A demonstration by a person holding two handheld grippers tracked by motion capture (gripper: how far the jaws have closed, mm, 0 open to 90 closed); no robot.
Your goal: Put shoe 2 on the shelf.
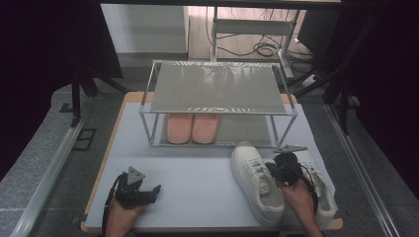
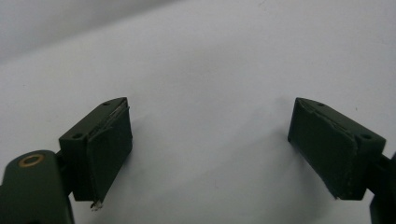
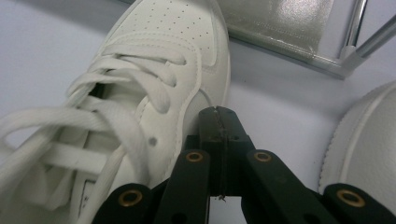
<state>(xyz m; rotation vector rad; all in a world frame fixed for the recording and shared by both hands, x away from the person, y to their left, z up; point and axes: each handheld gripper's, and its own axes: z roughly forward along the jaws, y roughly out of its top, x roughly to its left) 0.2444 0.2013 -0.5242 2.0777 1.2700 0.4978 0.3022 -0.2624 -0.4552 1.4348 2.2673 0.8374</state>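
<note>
- Right gripper: lower right of the high view, held in the person's right hand, between two white sneakers. In the right gripper view its jaws stand pressed flat together with nothing between them, their tip just beside the flank of the left-hand sneaker; whether they touch it cannot be told.
- White sneaker, left of the pair: lies on the grey table mat in the lower right of the high view, toe toward the rack, heel toward the bottom edge. In the right gripper view it occupies the left and centre, with laces and perforated toe visible.
- Second white sneaker: just right of the right gripper in the high view, partly hidden by the hand; its rounded edge appears at the right margin of the right gripper view.
- Left gripper: lower left of the high view, held in the person's left hand low over the bare mat. In the left gripper view the jaws stand wide apart, holding nothing.
- Metal shoe rack: upper centre of the high view, two shelves; its corner post shows at the upper right of the right gripper view.
- Pink slippers: a pair, side by side on the lower shelf, left of centre.
</note>
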